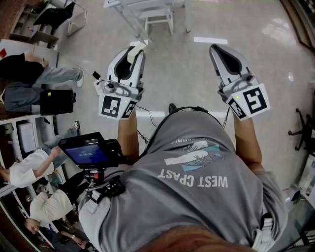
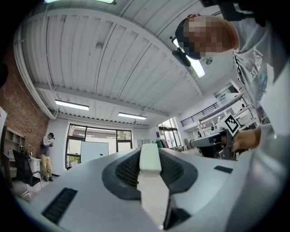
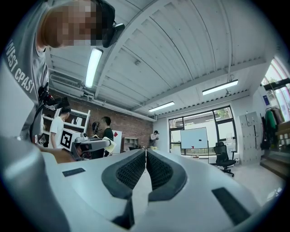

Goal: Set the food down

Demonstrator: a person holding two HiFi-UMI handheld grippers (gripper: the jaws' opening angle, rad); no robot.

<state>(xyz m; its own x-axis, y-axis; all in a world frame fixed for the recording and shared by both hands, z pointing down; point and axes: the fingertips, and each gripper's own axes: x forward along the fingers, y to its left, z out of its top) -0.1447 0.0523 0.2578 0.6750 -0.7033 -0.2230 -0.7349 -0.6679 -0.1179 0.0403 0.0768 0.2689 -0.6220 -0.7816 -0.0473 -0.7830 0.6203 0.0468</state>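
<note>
My left gripper (image 1: 138,50) is held out in front of the person's chest, over the shiny floor. It is shut on a pale cream block of food (image 1: 134,53). In the left gripper view the food (image 2: 150,158) sits between the dark ribbed pads, and this gripper (image 2: 150,168) points up toward the ceiling. My right gripper (image 1: 213,48) is held level with it on the right. Its jaws are shut with nothing between them, and the ribbed pads (image 3: 132,168) meet in the right gripper view (image 3: 146,156).
A white table frame (image 1: 156,14) stands on the floor ahead. People sit at the left (image 1: 29,74), beside white shelving (image 1: 27,133). A camera with a lit screen (image 1: 87,150) is at the person's left hip. An office chair (image 1: 301,129) is at the right edge.
</note>
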